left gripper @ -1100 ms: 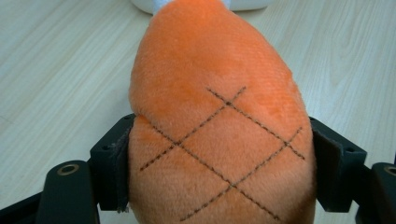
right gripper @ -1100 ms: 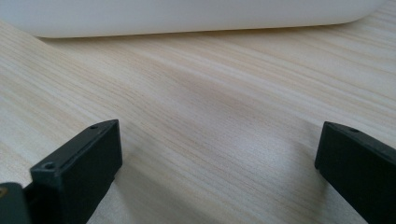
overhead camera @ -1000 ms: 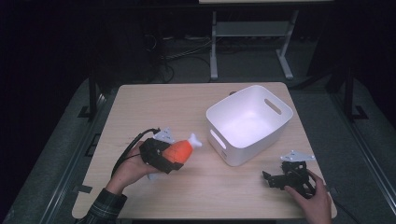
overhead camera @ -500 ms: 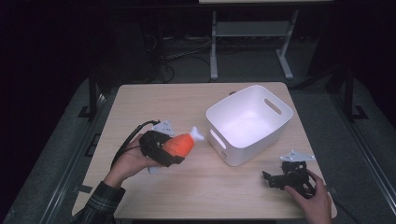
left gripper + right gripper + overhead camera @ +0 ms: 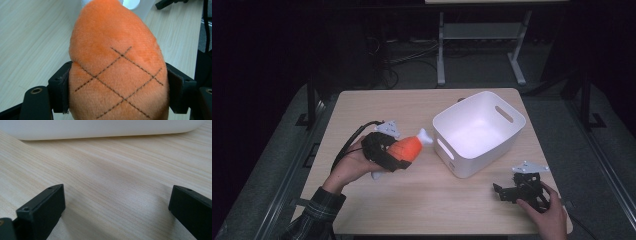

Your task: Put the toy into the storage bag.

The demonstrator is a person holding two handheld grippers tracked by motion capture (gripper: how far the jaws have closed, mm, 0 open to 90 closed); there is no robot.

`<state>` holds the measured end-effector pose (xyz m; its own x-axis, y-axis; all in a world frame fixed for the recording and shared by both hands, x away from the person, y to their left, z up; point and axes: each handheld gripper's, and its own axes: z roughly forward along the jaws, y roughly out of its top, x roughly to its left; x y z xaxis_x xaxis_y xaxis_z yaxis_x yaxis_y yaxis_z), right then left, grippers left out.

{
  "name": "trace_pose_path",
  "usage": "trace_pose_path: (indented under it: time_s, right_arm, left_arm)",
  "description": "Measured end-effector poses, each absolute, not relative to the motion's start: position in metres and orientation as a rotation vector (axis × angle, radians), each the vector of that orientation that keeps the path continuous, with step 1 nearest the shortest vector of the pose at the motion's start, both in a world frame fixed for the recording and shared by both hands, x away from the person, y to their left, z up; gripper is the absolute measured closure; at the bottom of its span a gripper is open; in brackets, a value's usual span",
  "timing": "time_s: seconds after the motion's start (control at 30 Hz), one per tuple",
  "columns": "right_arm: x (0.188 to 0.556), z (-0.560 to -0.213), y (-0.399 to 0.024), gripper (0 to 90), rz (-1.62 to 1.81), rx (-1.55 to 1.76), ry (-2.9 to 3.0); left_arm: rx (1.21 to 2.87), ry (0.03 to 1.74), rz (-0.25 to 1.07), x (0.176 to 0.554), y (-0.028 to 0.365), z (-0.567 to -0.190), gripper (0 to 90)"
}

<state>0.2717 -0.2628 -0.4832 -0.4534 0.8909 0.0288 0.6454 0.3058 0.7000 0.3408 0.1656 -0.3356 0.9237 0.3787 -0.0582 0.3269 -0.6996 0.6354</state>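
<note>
The left claw grips an orange plush drumstick by its fat end, both pads pressed into the fabric, and holds it above the worktop just left of the white bin. The step in hand looks like the carry toward that bin. Next, the toy needs to travel right, clear the near rim, then be let go inside. The right claw rests on the worktop in front of the bin, jaws wide with nothing between them. No brand, label or writing is legible; the toy shows just stitched crosshatch lines.
</note>
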Motion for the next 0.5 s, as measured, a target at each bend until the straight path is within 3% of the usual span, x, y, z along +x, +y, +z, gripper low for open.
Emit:
trace_pose_path:
  time_s: [0.5]
  right_arm:
    - [0.272,-0.483,-0.263,0.2,0.928,1.376,2.215]
  left_arm:
    - [2.403,0.459,0.107,0.349,0.157,-0.315,22.3]
